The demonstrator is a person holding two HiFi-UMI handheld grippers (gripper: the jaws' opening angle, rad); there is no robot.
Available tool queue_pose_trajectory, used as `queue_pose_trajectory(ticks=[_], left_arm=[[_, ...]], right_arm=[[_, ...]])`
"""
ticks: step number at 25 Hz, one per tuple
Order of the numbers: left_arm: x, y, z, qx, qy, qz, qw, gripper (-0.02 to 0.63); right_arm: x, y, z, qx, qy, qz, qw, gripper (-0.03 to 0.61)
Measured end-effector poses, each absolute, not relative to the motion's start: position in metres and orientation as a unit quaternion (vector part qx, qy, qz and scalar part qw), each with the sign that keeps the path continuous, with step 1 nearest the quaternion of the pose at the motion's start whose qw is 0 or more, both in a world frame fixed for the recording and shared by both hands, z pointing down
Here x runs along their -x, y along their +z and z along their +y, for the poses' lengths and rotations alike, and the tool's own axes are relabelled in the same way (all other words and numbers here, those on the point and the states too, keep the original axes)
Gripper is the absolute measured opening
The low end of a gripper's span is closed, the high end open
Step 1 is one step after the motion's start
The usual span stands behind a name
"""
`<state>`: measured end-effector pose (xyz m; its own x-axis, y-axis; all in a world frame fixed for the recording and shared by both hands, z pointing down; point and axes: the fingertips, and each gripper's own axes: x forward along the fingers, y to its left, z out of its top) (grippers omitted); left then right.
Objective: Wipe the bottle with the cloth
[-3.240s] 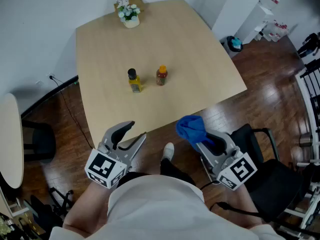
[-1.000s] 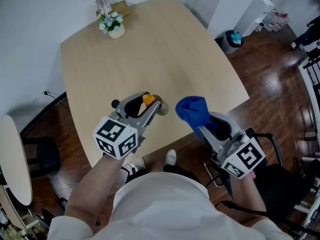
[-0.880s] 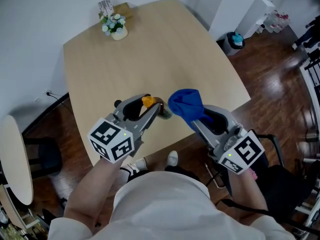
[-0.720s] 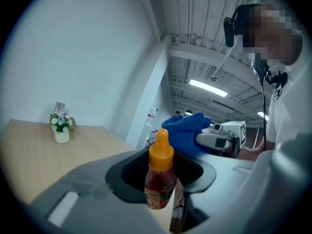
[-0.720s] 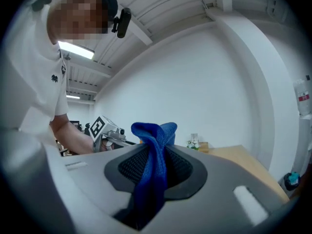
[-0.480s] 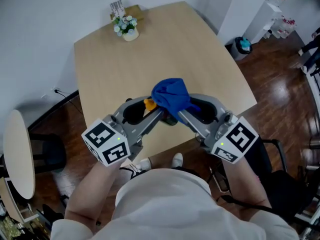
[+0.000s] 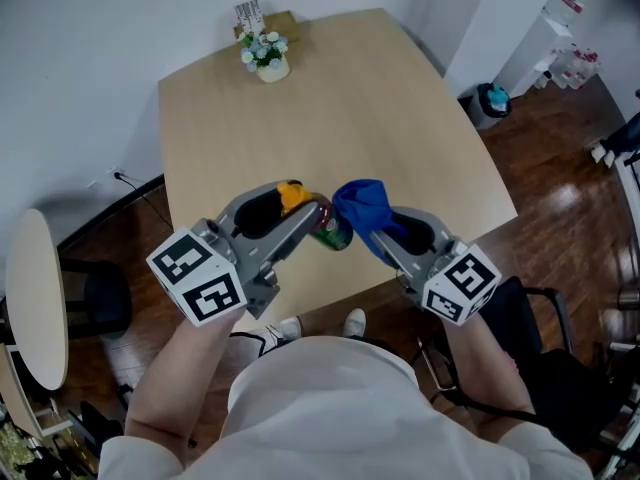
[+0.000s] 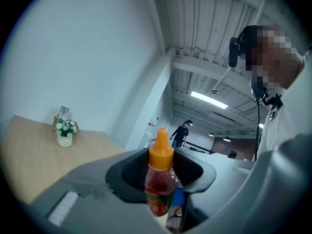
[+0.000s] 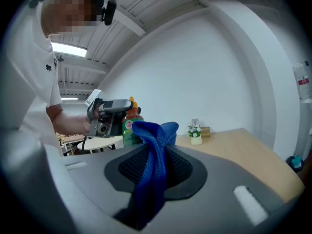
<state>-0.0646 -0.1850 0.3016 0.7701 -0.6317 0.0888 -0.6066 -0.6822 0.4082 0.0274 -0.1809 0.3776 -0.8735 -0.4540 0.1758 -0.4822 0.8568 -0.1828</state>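
Note:
Above the table's near edge my left gripper [image 7: 316,215] is shut on a small sauce bottle [image 7: 331,232] with an orange cap and red contents. The bottle lies tilted in the head view, its cap pointing left. In the left gripper view the bottle [image 8: 160,182] stands upright between the jaws of that gripper [image 8: 161,191]. My right gripper [image 7: 378,230] is shut on a bunched blue cloth [image 7: 363,204], which sits against the bottle's right end. In the right gripper view the cloth [image 9: 154,152] hangs from my right gripper [image 9: 152,172], with the bottle [image 9: 129,126] just behind it.
The light wooden table [image 7: 400,118] carries a small white pot of flowers [image 7: 265,56] at its far edge. A round side table [image 7: 25,298] and a dark chair [image 7: 95,293] stand at left. Dark wood floor and a bin [image 7: 492,98] lie at right.
The left gripper took the orange-capped bottle off the table and lifted it. The cloth came in over the bottle, then slid right, off the cap to the bottle's other end.

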Motion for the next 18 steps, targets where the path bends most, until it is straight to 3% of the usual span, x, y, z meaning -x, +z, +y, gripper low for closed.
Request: queue_pose_trajectory(ticks=[6, 18], left_arm=[[0.065, 0.301, -0.185, -0.915, -0.026, -0.342, 0.212, 0.158], [0.065, 0.317, -0.191, -0.910, -0.011, -0.346, 0.227, 0.158]], right_arm=[[-0.046, 0.397, -0.178, -0.268, 0.122, -0.953, 0.076, 0.097], [-0.015, 0.284, -0.148, -0.236, 0.025, -0.972, 0.005, 0.097]])
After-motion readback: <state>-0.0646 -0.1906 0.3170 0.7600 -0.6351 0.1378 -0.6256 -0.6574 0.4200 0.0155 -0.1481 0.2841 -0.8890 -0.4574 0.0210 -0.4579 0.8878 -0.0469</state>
